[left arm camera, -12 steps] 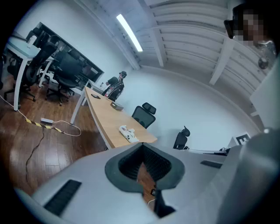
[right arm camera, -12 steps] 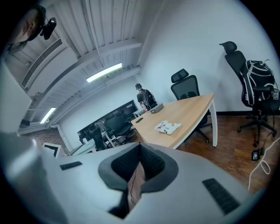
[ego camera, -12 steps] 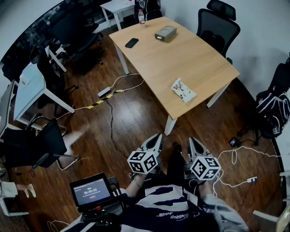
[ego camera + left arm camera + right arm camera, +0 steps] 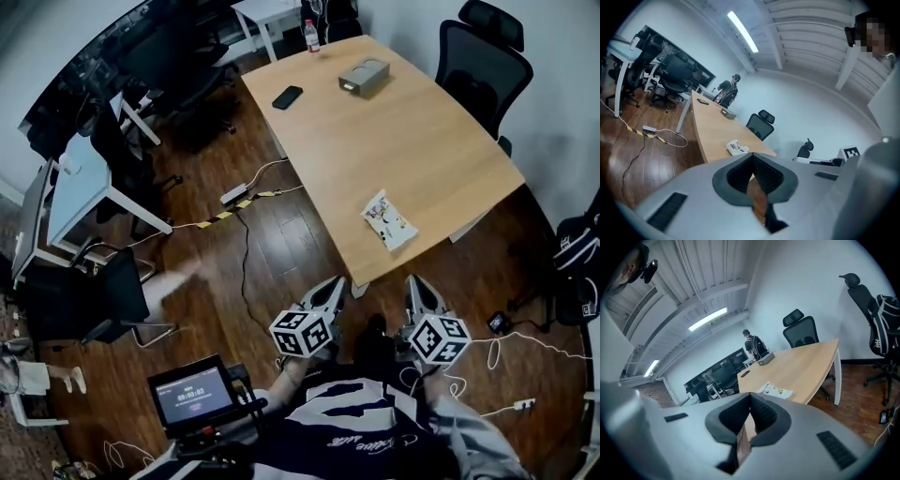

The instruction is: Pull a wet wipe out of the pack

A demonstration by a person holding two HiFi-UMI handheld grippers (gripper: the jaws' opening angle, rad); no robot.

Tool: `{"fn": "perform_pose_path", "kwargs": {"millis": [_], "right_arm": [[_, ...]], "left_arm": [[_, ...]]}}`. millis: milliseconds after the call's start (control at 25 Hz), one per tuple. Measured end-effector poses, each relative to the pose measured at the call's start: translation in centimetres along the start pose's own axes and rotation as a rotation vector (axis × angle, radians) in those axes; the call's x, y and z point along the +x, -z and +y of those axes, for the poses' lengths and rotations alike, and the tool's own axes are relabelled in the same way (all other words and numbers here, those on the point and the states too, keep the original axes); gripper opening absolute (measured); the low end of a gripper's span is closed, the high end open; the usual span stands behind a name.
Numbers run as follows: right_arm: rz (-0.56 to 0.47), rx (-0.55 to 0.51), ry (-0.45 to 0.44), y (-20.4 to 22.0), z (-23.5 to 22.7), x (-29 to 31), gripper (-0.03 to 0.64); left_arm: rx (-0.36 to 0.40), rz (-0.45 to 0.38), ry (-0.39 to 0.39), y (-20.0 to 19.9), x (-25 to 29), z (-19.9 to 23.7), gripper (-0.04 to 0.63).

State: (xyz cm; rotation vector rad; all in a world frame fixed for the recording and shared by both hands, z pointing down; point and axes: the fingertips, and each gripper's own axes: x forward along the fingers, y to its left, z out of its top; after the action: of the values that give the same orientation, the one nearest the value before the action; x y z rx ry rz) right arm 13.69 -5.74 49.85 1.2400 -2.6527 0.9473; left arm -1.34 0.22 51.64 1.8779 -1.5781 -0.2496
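Note:
The wet wipe pack [image 4: 389, 220], white with coloured print, lies flat near the front corner of the wooden table [image 4: 412, 141]. Both grippers hang over the wood floor, short of that corner and apart from the pack. My left gripper [image 4: 331, 286] is shut with nothing between its pads. My right gripper [image 4: 416, 285] is shut and empty too. In the left gripper view the pack [image 4: 737, 147] shows just above the closed tips [image 4: 752, 155]. The right gripper view has the pack [image 4: 776, 390] just right of its closed tips [image 4: 750, 395].
A black phone [image 4: 287, 97], a grey box [image 4: 364, 76] and a bottle [image 4: 311, 36] stand at the table's far end. Behind the table is a black office chair [image 4: 483, 61]. Cables and a power strip [image 4: 234, 195] lie on the floor at left. A small screen [image 4: 192, 396] sits by my body.
The table and the pack now sit nearer to both grippers in the head view. Both grippers stay shut, side by side.

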Motion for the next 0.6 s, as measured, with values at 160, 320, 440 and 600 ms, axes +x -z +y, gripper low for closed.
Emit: {"fn": "perform_pose_path", "kwargs": {"millis": [160,320,440,600], "right_arm": [[0.046,0.016,-0.036,-2.1,-3.3,3.9,-0.003],[0.125,-0.002,-0.080,-2.6,-5.4,7.4,-0.003],[0.162,-0.007,-0.094,-2.8,-6.8,9.8,-0.003],[0.211,0.004,-0.110,-2.1,-7.5,12.0,-0.001]], "left_arm": [[0.044,0.025,-0.039,-0.5,5.1,-0.1,0.003],[0.067,0.039,-0.096,-1.0,8.4,0.2,0.003],[0.090,0.059,-0.133,-0.8,9.5,0.6,0.003],[0.129,0.098,-0.203,-0.2,9.8,2.0,0.003]]}}
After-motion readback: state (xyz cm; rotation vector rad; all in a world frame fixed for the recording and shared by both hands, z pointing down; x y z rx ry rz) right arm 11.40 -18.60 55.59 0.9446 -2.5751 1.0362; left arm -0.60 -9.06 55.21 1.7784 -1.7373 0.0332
